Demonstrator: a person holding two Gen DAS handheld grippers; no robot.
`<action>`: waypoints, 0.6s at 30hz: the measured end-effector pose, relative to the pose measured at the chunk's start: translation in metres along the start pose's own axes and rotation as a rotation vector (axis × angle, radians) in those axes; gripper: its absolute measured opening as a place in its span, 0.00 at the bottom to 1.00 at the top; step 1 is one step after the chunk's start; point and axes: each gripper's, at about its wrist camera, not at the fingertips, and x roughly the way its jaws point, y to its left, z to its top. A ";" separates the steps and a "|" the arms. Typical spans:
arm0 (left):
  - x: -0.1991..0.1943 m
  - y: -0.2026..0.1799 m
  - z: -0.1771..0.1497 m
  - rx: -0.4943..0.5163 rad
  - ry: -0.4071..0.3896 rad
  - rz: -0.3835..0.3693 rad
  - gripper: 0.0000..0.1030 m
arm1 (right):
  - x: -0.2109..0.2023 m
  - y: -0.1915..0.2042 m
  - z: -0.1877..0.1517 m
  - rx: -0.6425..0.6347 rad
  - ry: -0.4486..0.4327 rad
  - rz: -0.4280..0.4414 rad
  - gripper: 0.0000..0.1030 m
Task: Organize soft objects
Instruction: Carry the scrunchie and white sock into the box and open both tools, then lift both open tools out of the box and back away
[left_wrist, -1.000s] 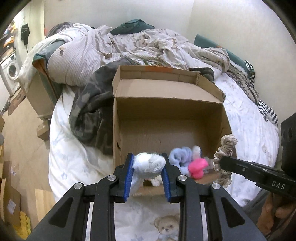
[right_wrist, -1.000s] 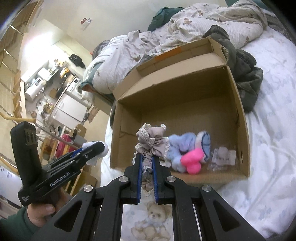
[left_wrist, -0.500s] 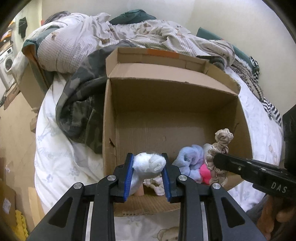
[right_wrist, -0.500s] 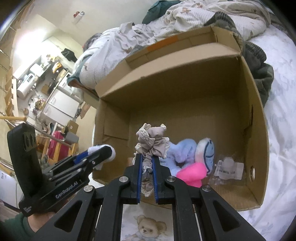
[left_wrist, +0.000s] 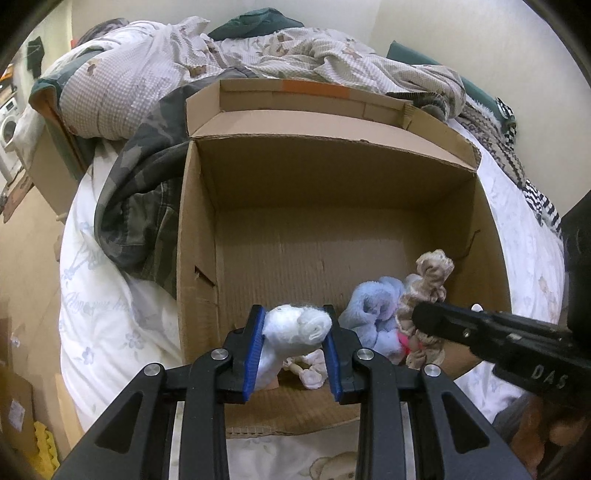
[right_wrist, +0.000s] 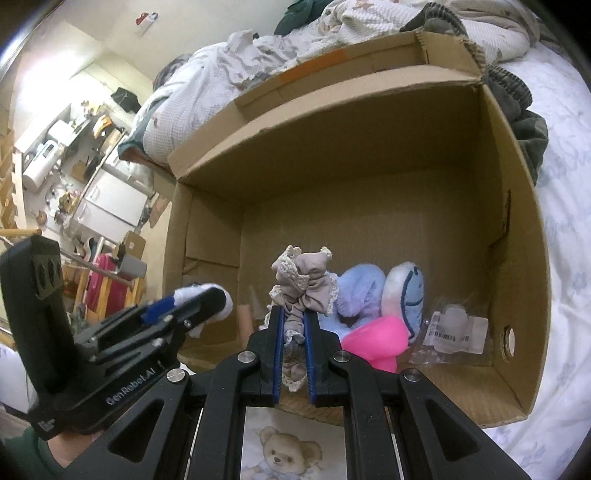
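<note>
Both grippers have come down over the near edge of the cardboard box (left_wrist: 199, 236) on the bed (left_wrist: 96, 306). The left gripper (left_wrist: 294, 334) grips a white sock (left_wrist: 291, 328); the right gripper (right_wrist: 294, 332) pinches a beige scrunchie (right_wrist: 306, 280). Farther in lie a blue plush (right_wrist: 369, 291) and a pink toy (right_wrist: 376, 339).

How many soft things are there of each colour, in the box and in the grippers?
White: 1, the white sock
Beige: 1, the beige scrunchie
Light blue: 1, the blue plush
Pink: 1, the pink plush
Pale pink: 1, the small pale piece
Total: 5
</note>
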 end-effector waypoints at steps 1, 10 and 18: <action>0.000 0.000 0.000 0.002 0.001 0.004 0.25 | -0.002 0.000 -0.001 -0.003 -0.004 0.001 0.12; 0.002 -0.001 0.000 -0.008 0.009 -0.004 0.31 | -0.005 -0.007 -0.002 0.009 -0.012 -0.016 0.12; -0.004 -0.001 0.001 -0.034 -0.025 0.056 0.67 | -0.007 -0.012 -0.001 0.032 -0.017 -0.012 0.13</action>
